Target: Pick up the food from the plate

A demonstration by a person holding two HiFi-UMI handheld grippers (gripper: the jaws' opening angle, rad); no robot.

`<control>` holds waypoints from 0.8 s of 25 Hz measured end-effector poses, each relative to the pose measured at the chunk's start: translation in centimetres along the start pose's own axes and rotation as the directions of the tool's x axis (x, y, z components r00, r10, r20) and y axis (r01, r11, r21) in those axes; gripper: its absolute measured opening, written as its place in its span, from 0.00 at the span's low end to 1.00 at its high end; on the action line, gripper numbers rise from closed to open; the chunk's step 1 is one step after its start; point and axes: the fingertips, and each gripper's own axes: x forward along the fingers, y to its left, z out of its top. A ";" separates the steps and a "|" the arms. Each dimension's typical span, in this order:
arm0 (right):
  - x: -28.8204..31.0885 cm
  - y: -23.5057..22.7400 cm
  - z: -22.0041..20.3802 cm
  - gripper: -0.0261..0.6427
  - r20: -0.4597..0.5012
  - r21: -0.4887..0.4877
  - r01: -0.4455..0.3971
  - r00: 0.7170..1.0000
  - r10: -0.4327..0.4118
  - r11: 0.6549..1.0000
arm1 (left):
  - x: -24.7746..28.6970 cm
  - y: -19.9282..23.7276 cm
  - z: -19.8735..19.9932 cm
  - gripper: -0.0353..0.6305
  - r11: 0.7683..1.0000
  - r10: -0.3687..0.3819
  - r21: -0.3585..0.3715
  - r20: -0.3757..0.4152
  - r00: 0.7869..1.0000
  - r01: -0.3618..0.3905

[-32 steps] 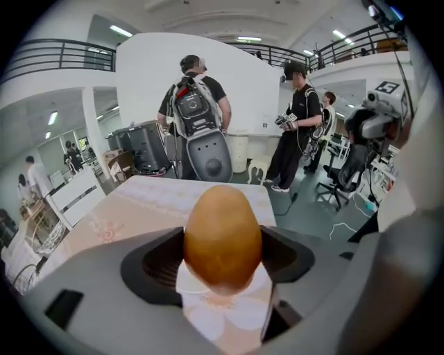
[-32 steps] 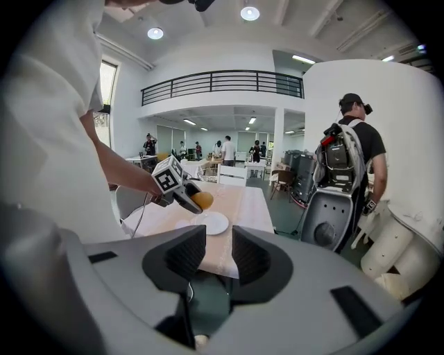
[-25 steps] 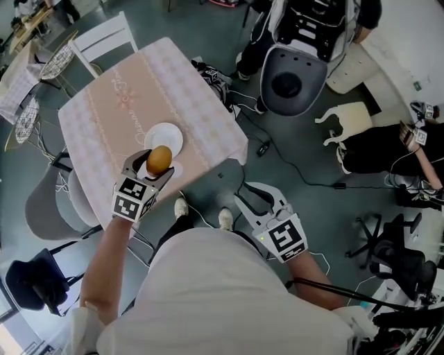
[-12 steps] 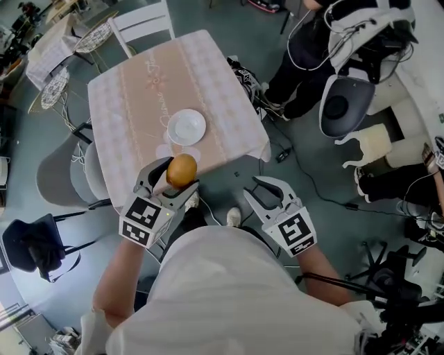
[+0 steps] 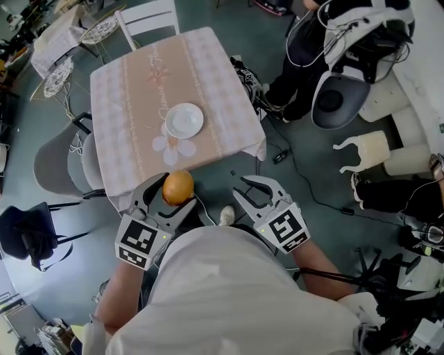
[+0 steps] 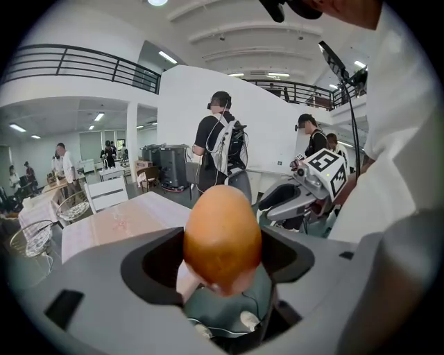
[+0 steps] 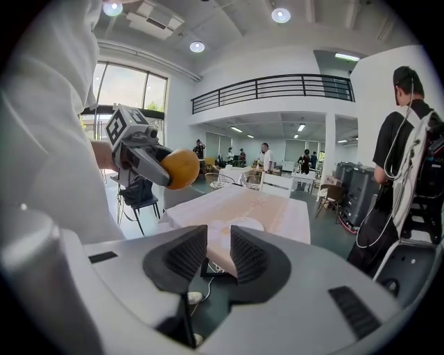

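One food item (image 5: 178,187); one plate (image 5: 184,120); one table (image 5: 139,90)

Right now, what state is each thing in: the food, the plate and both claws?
left claw: shut on the food.
right claw: nothing between its jaws, which are closing.
food: off the plate, held in the air.
plate: empty, flat on the table.

Two-storey open hall; mezzanine railing (image 7: 270,87); cloth-covered table (image 5: 132,104); white chair (image 5: 148,19)
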 end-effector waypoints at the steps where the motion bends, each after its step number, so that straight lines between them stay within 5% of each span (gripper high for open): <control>1: -0.1 0.2 0.0 0.21 0.003 -0.001 -0.006 1.000 0.006 1.000 | -0.2 -0.3 0.0 0.57 1.000 0.003 0.002 0.000 1.000 -0.003; 20: 0.1 1.8 0.7 0.08 -0.007 -0.085 -0.032 0.999 0.031 0.996 | -1.8 -2.2 0.6 0.57 1.000 0.003 0.002 0.020 1.000 -0.003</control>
